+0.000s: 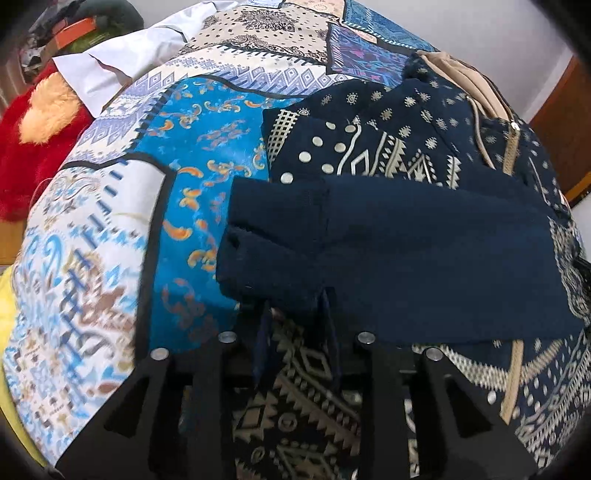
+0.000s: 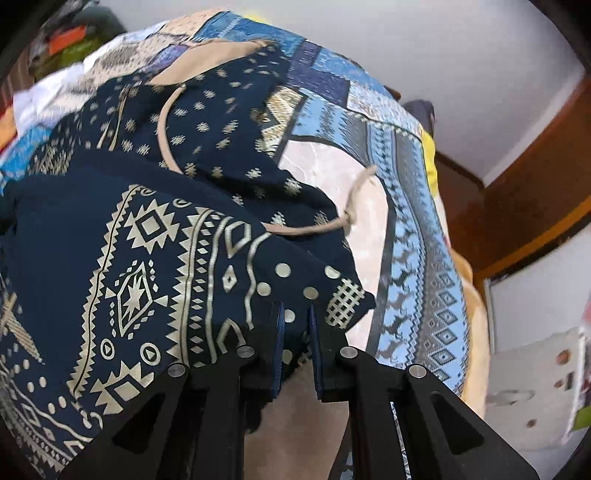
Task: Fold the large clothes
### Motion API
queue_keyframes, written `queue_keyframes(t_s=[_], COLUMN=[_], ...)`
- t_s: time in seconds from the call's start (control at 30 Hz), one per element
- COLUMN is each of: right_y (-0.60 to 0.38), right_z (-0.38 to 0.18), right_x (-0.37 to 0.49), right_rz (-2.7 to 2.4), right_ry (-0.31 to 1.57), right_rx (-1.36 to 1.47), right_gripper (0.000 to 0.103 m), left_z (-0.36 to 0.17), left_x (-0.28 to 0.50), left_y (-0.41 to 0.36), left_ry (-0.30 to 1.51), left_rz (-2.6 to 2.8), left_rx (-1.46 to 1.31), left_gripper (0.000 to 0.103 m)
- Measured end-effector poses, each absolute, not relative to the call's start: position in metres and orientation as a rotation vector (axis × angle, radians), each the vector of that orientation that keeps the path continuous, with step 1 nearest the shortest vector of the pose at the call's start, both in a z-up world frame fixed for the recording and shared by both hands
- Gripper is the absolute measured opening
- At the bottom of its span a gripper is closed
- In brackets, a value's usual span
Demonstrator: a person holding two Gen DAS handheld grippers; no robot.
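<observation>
A navy garment with a cream geometric print lies on a patchwork bedspread. A plain navy folded part lies across it. My left gripper has its fingers partly apart, with the garment's cloth draped between and over them. In the right wrist view the same garment fills the left half. My right gripper holds its lower hem between nearly closed blue-padded fingers. A beige drawstring trails off the garment onto the bedspread.
A white cloth and a red plush toy lie at the far left of the bed. A wooden frame and white wall stand to the right. Clutter sits behind the bed.
</observation>
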State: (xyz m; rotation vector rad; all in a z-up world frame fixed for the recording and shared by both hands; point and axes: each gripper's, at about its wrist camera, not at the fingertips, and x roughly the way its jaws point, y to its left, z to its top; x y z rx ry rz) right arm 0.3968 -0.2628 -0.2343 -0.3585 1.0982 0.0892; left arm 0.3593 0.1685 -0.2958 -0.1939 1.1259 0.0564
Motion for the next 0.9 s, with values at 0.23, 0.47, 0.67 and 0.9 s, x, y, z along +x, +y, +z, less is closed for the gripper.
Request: queue_keyframes(t_s=[0.23, 0.47, 0.67, 0.9], right_y=[-0.28, -0.291, -0.246, -0.231], right_z=[-0.233, -0.204, -0.221, -0.24], right_x=[0.398, 0.395, 0.384, 0.351], right_rz=[0.096, 0.179, 0.24, 0.207], right_ry=[1.124, 1.161, 1.193, 1.074], right_rx=[-0.306, -0.12, -0.245, -0.479], right_gripper=[0.008, 0.008, 0.008, 0.008], left_z=[-0.267, -0.226, -0.263, -0.298], left_x=[0.34, 0.343, 0.376, 0.384], left_y=[0.166, 0.122, 0.06, 0.051], left_ry=[1.118, 1.012, 1.088, 1.125], left_rz=[0.122, 0.015, -0.095, -0.087], left_rx=[-0.052, -0.028, -0.039, -0.094], left_gripper=[0.045, 0.067, 0.068, 0.077])
